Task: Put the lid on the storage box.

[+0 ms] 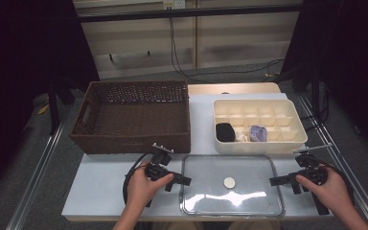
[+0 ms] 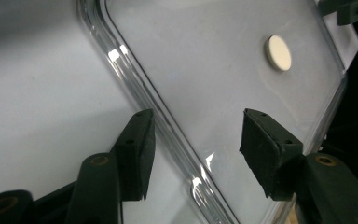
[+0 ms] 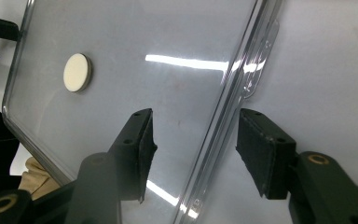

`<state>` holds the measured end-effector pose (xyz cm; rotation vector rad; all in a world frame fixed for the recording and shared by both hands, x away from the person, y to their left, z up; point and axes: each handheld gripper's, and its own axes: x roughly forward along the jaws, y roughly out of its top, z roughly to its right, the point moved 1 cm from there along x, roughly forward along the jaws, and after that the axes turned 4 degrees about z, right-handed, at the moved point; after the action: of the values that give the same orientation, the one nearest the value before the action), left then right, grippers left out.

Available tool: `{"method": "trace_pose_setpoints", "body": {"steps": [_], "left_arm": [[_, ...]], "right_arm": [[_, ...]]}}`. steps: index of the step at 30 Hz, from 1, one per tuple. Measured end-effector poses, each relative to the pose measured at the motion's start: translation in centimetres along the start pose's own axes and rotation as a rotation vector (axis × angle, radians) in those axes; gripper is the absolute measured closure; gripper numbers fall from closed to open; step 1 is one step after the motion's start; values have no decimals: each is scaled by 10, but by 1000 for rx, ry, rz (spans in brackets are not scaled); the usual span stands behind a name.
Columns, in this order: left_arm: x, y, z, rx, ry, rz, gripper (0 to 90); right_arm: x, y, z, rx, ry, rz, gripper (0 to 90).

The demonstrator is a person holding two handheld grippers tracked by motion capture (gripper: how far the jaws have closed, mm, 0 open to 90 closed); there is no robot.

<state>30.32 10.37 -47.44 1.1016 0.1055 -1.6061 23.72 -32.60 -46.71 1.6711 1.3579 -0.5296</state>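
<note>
A clear plastic lid [image 1: 249, 165] lies flat on the white table in front of me, with a small cream disc [image 1: 229, 182] on its middle. My left gripper [image 1: 184, 181] sits at the lid's left edge. In the left gripper view its jaws [image 2: 196, 126] straddle the raised rim [image 2: 135, 84], with a gap on both sides; the disc [image 2: 278, 52] lies beyond. My right gripper [image 1: 274, 181] is at the lid's right edge. There the jaws [image 3: 195, 126] straddle that rim [image 3: 223, 116] the same way, pads apart from it, and the disc [image 3: 77, 72] shows at upper left.
A dark wicker basket [image 1: 129, 143] stands at the back left. At the back right is a cream divided box [image 1: 258, 145] holding a black item [image 1: 224, 132], a purple item [image 1: 258, 132] and a beige one [image 1: 242, 137]. The table's front edge is just below the lid.
</note>
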Motion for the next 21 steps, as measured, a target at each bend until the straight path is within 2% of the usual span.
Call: {"method": "trace_pose_setpoints", "body": {"steps": [1,4,11,14,16,21], "left_arm": [[0,0,0,-13,2,0,455],[-1,1,-1,-12,7,-30,470],[0,2,2,-41,39,-41,466],[0,2,5,-57,61,-37,463],[1,0,7,-87,84,-15,475],[2,-2,8,-137,100,22,505]], "right_arm": [[1,0,0,2,-4,4,494],[1,1,0,33,-14,-4,517],[2,1,0,91,-33,4,538],[3,2,-1,110,-44,0,541],[3,4,-1,123,-54,-15,546],[4,4,-1,136,-51,-13,548]]}}
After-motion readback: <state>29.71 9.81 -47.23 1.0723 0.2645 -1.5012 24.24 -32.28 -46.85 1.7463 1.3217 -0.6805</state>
